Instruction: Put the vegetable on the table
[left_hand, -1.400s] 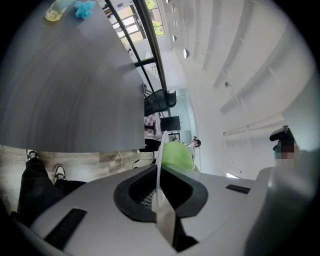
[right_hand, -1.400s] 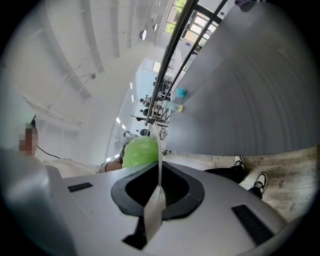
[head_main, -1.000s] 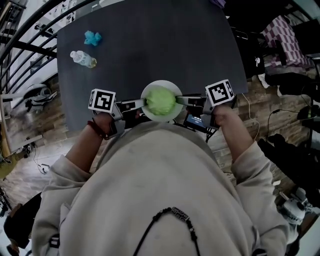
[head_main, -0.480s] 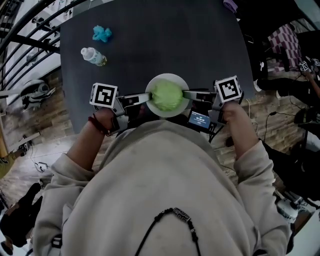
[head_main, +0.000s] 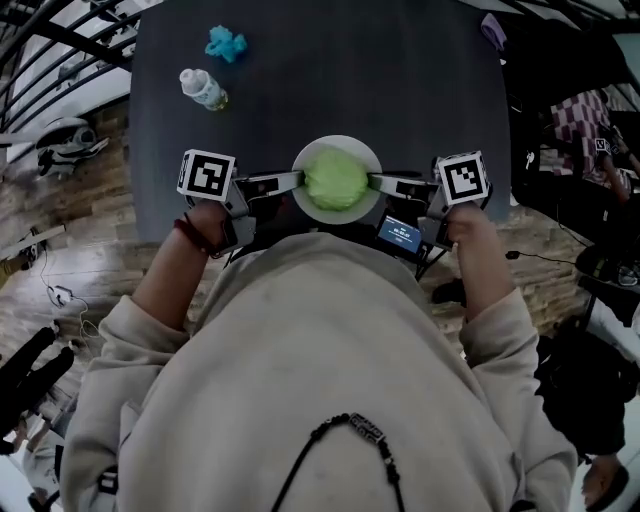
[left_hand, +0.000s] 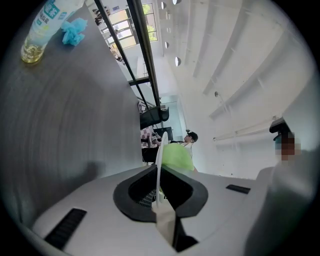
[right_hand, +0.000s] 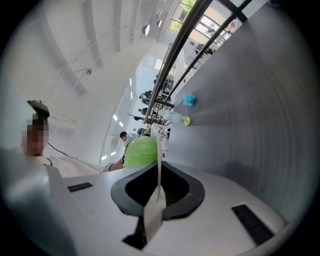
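Note:
A round green vegetable (head_main: 335, 180) lies on a white plate (head_main: 306, 194). The plate hangs above the near edge of the dark table (head_main: 400, 90). My left gripper (head_main: 295, 181) is shut on the plate's left rim, and my right gripper (head_main: 376, 182) is shut on its right rim. In the left gripper view the rim of the white plate (left_hand: 159, 160) stands edge-on between the jaws with the green vegetable (left_hand: 177, 156) behind it. The right gripper view shows the same white plate (right_hand: 159, 160) and green vegetable (right_hand: 141, 151).
A clear plastic bottle (head_main: 203, 90) and a crumpled blue object (head_main: 226, 44) lie at the table's far left. A purple thing (head_main: 493, 30) sits at the far right corner. Wooden floor, cables and dark gear surround the table. A person stands in the background of both gripper views.
Both grippers have carried the plate with the vegetable forward, from just off the table's near edge to over that edge. The grip on both rims is unchanged.

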